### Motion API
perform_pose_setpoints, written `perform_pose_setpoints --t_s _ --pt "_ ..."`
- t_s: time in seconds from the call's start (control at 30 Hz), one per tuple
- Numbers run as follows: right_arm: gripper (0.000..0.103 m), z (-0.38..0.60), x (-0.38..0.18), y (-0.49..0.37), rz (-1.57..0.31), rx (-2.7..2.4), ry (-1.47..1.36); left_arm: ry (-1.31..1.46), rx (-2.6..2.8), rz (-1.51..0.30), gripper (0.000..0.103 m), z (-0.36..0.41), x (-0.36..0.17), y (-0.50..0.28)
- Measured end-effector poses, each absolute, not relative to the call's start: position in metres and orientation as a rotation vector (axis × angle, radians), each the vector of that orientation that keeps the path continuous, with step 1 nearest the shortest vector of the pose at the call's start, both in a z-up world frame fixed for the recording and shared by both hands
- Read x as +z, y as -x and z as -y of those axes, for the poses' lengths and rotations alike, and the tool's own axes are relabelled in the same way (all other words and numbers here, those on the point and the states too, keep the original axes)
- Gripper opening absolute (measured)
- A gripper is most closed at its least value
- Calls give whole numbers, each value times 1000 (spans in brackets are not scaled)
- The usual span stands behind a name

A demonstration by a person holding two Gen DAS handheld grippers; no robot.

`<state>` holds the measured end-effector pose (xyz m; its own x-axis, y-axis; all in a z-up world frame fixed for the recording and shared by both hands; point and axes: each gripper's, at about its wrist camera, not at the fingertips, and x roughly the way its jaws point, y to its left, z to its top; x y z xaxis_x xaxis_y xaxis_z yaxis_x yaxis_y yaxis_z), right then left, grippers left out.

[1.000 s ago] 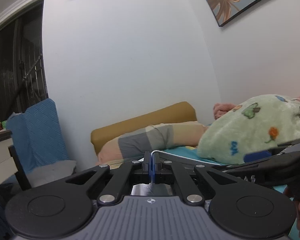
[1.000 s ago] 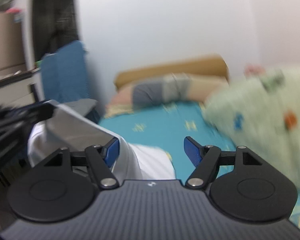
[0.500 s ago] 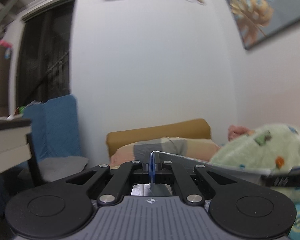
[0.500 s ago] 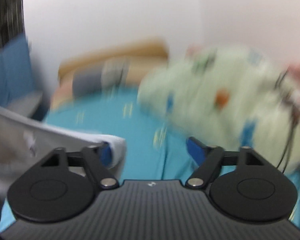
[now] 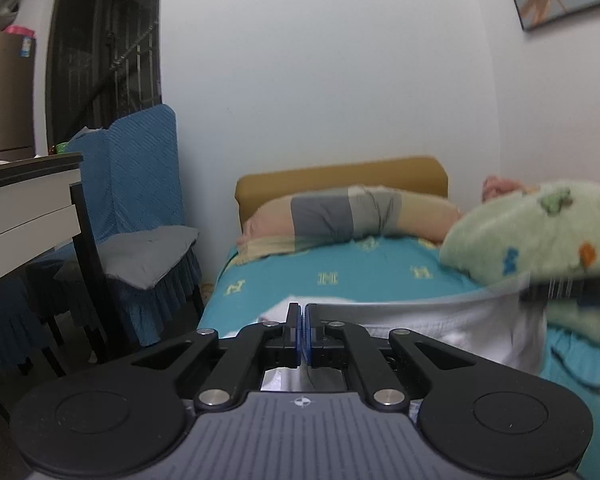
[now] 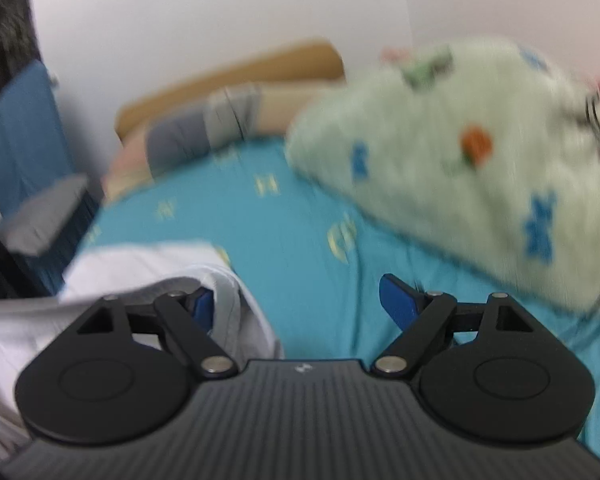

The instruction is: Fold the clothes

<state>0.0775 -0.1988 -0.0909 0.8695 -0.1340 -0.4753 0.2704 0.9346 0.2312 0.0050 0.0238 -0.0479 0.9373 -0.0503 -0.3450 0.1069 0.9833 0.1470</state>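
Observation:
My left gripper (image 5: 302,330) is shut, pinching the edge of a white garment (image 5: 440,326). From the jaws the cloth stretches right in a taut band above the teal bed sheet (image 5: 340,280). It reaches the blurred right gripper (image 5: 568,292) at the frame's edge. In the right wrist view my right gripper (image 6: 300,306) is open, its blue pads wide apart. The white garment (image 6: 140,272) is draped over and beside the left finger (image 6: 202,306), with nothing between the pads. This view is motion-blurred.
A green fleece blanket (image 5: 540,232) with animal prints is heaped on the bed's right side. A striped pillow (image 5: 352,216) lies against the tan headboard (image 5: 340,178). A chair with a blue cover (image 5: 140,184) and a table edge (image 5: 28,200) stand to the left.
The left wrist view has tipped down, bringing the bed into sight. The garment is now spread out between the two grippers. My right gripper swung right and lower over the sheet, staying open.

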Motion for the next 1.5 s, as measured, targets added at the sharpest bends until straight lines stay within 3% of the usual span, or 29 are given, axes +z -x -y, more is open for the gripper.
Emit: perform_pose_setpoints --t_s 0.13,0.17,0.23,0.37,0.5,0.67,0.77,0.9,0.97,1.13,1.5 --pt "83 199 -76 -76 -368 -186 -277 -141 -119 -461 19 -24 -60 -16" --pt "83 200 -73 -77 -352 -179 -272 -135 -126 -492 28 -24 -63 -19" --pt "83 201 -67 -76 -329 -171 -266 -136 -137 -548 34 -23 -70 -22" --pt "83 205 -59 -75 -289 -167 -266 -172 -164 -642 39 -20 -86 -24" --pt "83 208 -52 -70 -237 -168 -269 -220 -65 -658 44 -21 -92 -18" --pt "84 207 -44 -58 -153 -176 -178 -132 121 -628 63 -52 -75 -5" --pt "84 199 -50 -58 -236 -171 -96 -23 209 -606 63 -74 -61 2" --pt "83 199 -87 -72 -544 -142 -87 141 243 -552 63 -101 -39 11" --pt "83 202 -93 -69 -589 -148 -100 131 229 -494 63 -99 -23 20" --pt "83 209 -13 -43 -351 -192 -125 131 210 -272 63 -92 55 42" --pt "83 224 276 44 152 5 -203 121 151 295 63 -95 331 124"
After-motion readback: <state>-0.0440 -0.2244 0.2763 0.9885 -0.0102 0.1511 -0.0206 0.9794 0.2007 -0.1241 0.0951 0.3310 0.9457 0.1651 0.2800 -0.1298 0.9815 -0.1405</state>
